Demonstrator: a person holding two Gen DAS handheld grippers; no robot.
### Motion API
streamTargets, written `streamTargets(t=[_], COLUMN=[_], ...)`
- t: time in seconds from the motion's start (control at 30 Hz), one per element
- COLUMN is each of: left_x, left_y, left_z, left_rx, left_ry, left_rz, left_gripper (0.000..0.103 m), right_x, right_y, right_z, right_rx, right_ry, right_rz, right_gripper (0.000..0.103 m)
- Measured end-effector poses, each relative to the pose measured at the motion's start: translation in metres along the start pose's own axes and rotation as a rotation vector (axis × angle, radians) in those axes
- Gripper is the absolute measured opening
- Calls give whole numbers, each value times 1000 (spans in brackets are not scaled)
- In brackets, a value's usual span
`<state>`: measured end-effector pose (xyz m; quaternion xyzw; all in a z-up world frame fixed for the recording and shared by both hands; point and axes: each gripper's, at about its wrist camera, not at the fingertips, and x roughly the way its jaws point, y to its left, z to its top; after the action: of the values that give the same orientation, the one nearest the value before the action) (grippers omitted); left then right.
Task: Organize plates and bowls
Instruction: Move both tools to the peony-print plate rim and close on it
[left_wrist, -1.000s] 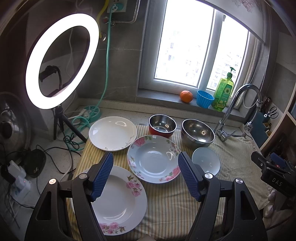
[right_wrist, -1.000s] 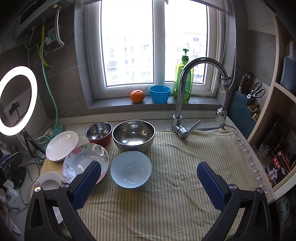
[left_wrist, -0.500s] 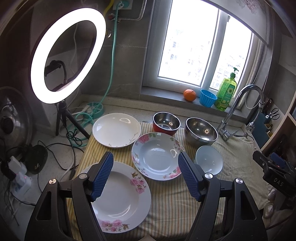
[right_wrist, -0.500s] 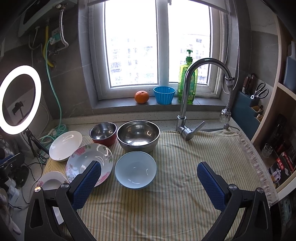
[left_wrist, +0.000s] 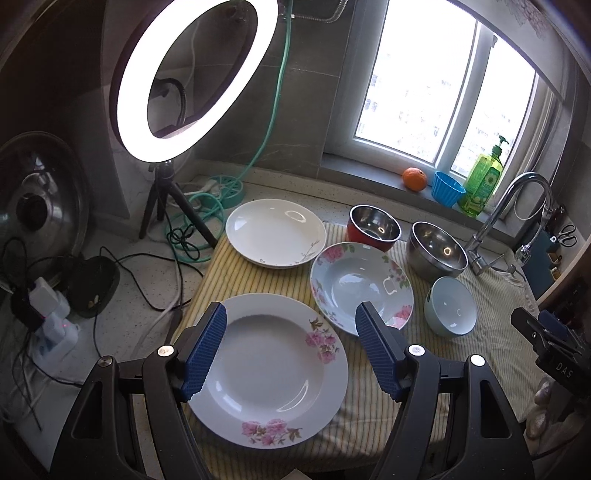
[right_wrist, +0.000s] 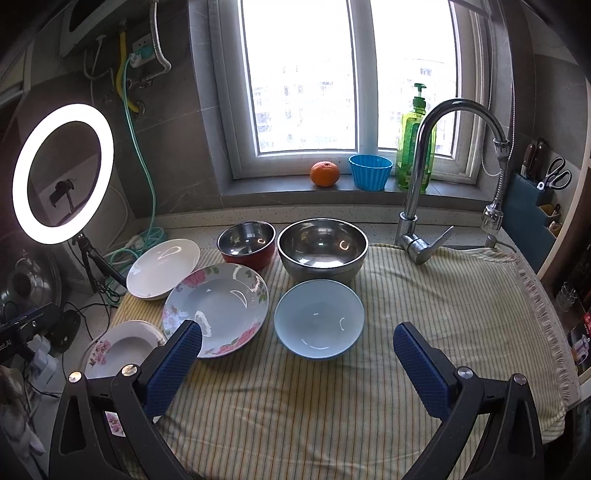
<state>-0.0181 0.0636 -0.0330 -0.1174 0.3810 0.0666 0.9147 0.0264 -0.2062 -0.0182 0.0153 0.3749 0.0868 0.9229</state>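
Observation:
On the striped cloth (right_wrist: 424, 306) lie a white plate with pink flowers (left_wrist: 271, 369), a blue-tinted floral deep plate (left_wrist: 360, 286), a plain white plate (left_wrist: 275, 230), a red-sided steel bowl (left_wrist: 373, 228), a large steel bowl (left_wrist: 436, 253) and a light blue bowl (left_wrist: 452, 311). My left gripper (left_wrist: 290, 349) is open and empty, hovering over the near flowered plate. My right gripper (right_wrist: 297, 356) is open and empty, just in front of the light blue bowl (right_wrist: 318, 317). The floral deep plate (right_wrist: 216, 308) lies to its left.
A ring light on a tripod (left_wrist: 192, 77), cables and a green hose (left_wrist: 207, 199) stand at the left. A tap (right_wrist: 424, 177) rises at the back right. An orange (right_wrist: 324, 173), a blue cup (right_wrist: 370, 171) and a soap bottle (right_wrist: 413, 147) sit on the windowsill.
My left gripper has moved left and down over the near flowered plate. My right gripper has moved slightly forward toward the light blue bowl. Both stay open.

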Motion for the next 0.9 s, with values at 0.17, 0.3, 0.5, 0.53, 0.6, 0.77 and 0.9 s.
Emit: streamTargets(t=[0.17, 0.3, 0.5, 0.53, 0.6, 0.77, 0.9], left_x=[8, 14, 27, 30, 36, 50, 64], left_y=[21, 39, 64, 69, 77, 94, 105], left_z=[-6, -9, -14, -15, -18, -26, -31], left_rx=[-31, -53, -73, -78, -88, -111, -127], left_ry=[44, 80, 124, 135, 156, 208, 259], left_rz=[9, 16, 28, 27, 25, 14, -4], left_gripper=[72, 71, 67, 65, 62, 52, 42], right_x=[15, 30, 55, 59, 68, 90, 103], right_y=[19, 32, 49, 51, 55, 61, 68], right_z=[-8, -16, -32, -35, -41, -54, -63], right_rx=[-11, -8, 5, 8, 17, 64, 83], right_ry=[46, 104, 197, 213, 245, 333, 379], right_rz=[62, 119, 181, 188, 206, 248, 279], right_gripper=[100, 92, 73, 72, 68, 51, 44])
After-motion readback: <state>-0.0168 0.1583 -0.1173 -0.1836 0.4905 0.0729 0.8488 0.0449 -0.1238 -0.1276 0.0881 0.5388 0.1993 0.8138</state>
